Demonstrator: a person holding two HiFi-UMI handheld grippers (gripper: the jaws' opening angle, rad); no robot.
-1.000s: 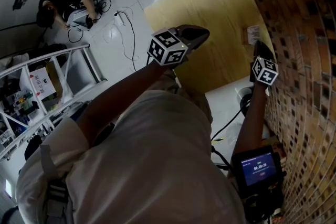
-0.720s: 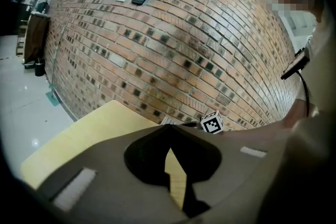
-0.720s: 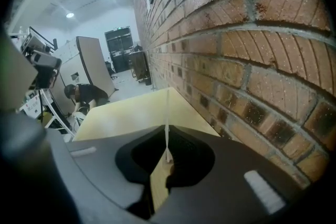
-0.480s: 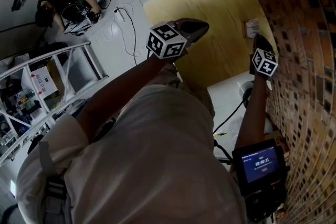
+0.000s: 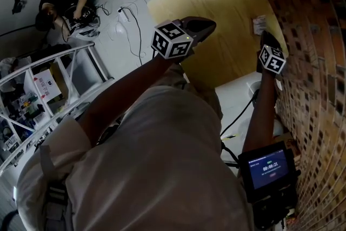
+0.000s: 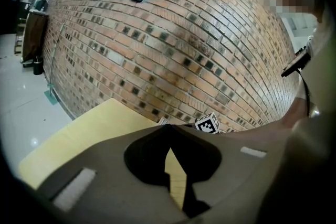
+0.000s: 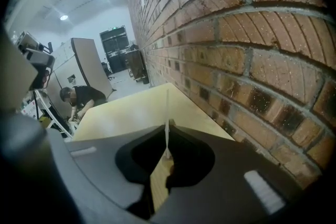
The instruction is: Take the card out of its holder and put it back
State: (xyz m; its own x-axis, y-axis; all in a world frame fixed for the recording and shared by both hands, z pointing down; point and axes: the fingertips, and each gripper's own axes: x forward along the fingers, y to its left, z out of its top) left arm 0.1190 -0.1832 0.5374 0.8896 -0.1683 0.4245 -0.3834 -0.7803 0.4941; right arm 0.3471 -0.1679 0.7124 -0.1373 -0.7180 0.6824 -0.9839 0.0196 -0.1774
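Evidently the task is under way: the card is in a gripper, and going by that I judge it already out of its holder, with the putting back left to do.

Head view: the left gripper (image 5: pixel 210 25) hangs over the near edge of the yellow wooden table (image 5: pixel 216 2), well apart from the work. The right gripper (image 5: pixel 266 36) is by the brick wall (image 5: pixel 316 35), its tip just beside a small pale rectangle (image 5: pixel 260 24) on the table. That is too small to tell whether it is the holder or the card itself.

Left gripper view: the left gripper (image 6: pixel 168 126) has its jaws together at the tips with nothing between them; only tabletop shows through the gap behind.

Right gripper view: the right gripper (image 7: pixel 167 129) is clamped on the white card (image 7: pixel 167 105), seen edge-on as a thin upright line that rises past the tips above the table. No holder shows here, and the gripper body hides the card's lower end.
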